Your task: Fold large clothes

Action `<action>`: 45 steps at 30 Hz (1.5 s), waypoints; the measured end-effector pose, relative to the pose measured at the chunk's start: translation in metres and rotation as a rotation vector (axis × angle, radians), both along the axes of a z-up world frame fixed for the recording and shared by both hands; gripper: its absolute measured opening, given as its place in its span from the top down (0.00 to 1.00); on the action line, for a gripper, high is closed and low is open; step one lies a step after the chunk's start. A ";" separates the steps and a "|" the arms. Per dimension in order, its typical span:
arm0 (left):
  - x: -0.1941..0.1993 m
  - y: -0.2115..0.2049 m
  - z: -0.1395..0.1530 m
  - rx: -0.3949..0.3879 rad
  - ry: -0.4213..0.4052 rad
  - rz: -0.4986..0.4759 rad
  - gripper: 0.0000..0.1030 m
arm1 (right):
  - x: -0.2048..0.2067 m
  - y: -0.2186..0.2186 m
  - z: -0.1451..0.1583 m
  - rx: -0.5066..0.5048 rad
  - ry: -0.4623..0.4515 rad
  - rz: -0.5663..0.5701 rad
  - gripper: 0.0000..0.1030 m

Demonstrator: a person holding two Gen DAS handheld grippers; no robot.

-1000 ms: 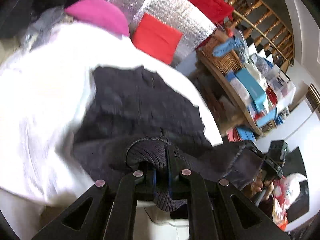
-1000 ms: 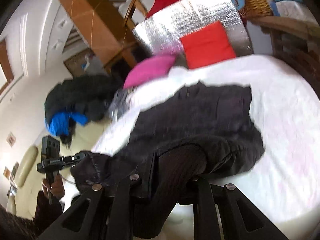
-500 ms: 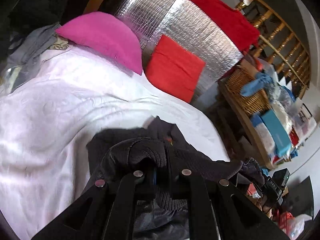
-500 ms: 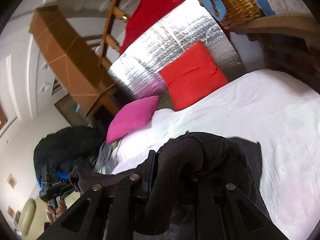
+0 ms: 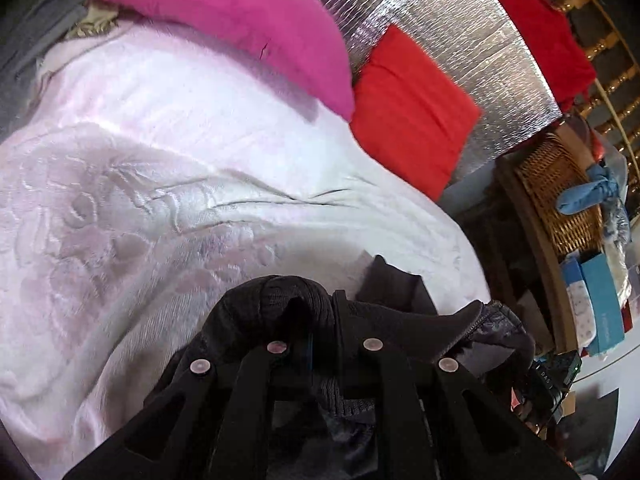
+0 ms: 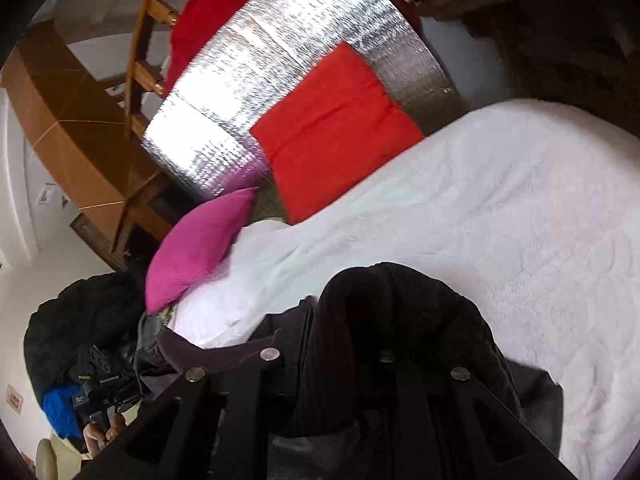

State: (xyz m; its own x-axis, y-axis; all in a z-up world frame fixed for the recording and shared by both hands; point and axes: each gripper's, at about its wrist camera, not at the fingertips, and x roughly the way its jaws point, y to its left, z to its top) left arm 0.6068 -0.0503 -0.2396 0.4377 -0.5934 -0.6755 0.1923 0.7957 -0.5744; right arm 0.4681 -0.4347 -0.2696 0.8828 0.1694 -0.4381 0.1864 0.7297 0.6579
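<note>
Left wrist view shows your left gripper [image 5: 320,320] pinching the ribbed knit edge of the black garment [image 5: 400,316], the cloth bunched over and between the two fingers and draping down past them. From there the garment runs to the right in a taut dark band toward the other gripper's side, and its lower part hangs below the fingers at the bottom of the frame. In the right wrist view your right gripper [image 6: 348,344] is likewise clamped on the garment [image 6: 400,304], a thick ribbed fold humped over the fingers, with a band of cloth stretching left toward your left hand [image 6: 102,432], which shows small at the lower left holding its gripper. Between the two grippers the garment sits at the near edge of the bed, over the pale pink sheet [image 5: 160,200], which carries an embossed pattern and a few creases. At the far end of the bed a pink pillow [image 5: 240,20] and a red pillow [image 5: 412,108] lean side by side against a silver foil panel [image 5: 472,40], with a red cloth [image 5: 536,12] draped above it. To the right of the bed in the left view a wicker basket [image 5: 556,184] stands on a wooden shelf, with a blue cloth [image 5: 588,196] lying against it.
</note>
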 end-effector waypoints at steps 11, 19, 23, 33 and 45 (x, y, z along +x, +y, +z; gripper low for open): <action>0.015 0.004 -0.049 -0.063 0.069 0.035 0.88 | 0.018 -0.032 -0.047 0.201 0.064 0.016 0.83; -0.035 0.036 -0.016 -0.184 0.014 0.141 0.13 | -0.034 -0.048 -0.021 0.262 -0.094 -0.083 0.08; -0.087 0.042 0.002 -0.160 0.028 0.156 0.13 | -0.053 -0.037 0.009 0.140 -0.056 -0.072 0.08; -0.193 0.040 -0.013 0.107 0.035 0.390 0.13 | 0.005 0.108 0.038 -0.243 0.183 0.265 0.08; -0.172 0.021 -0.028 0.384 -0.008 0.299 0.13 | 0.077 0.194 -0.012 -0.497 0.494 0.461 0.10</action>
